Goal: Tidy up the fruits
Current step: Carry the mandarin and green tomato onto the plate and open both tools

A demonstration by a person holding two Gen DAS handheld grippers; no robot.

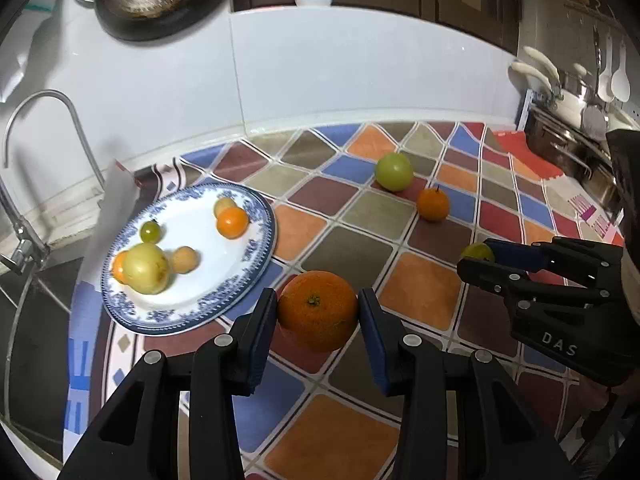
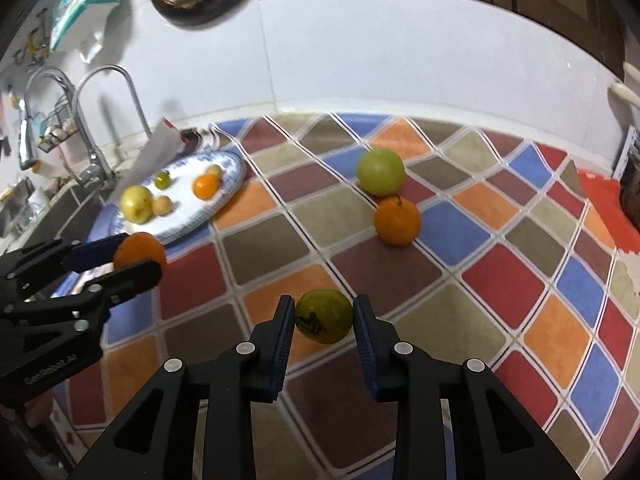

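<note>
Taking the blue-rimmed plate [image 1: 256, 240] as my landmark: it sits at the left end of the checkered surface [image 1: 360, 256], just beside the sink and its tap [image 1: 48, 120]. On it lie a pale yellow fruit [image 1: 146, 268], a small green one [image 1: 151, 231], two small tan ones, and an orange one [image 1: 232, 222], with another orange one half hidden behind the yellow fruit.

Just right of the plate's near edge, my left gripper [image 1: 318, 312] has its fingers [image 1: 262, 320] pinching a large orange [image 1: 318, 310] from both sides, above the surface.

Further right of the plate, well apart from it, a green fruit [image 2: 380, 172] and a smaller orange [image 2: 397, 220] rest on the surface, close beside one another.

Farthest right and nearer to me, my right gripper [image 2: 324, 316] has its fingers [image 2: 362, 320] clamped on a yellow-green fruit [image 2: 324, 316] with a dark mark on its skin.
</note>
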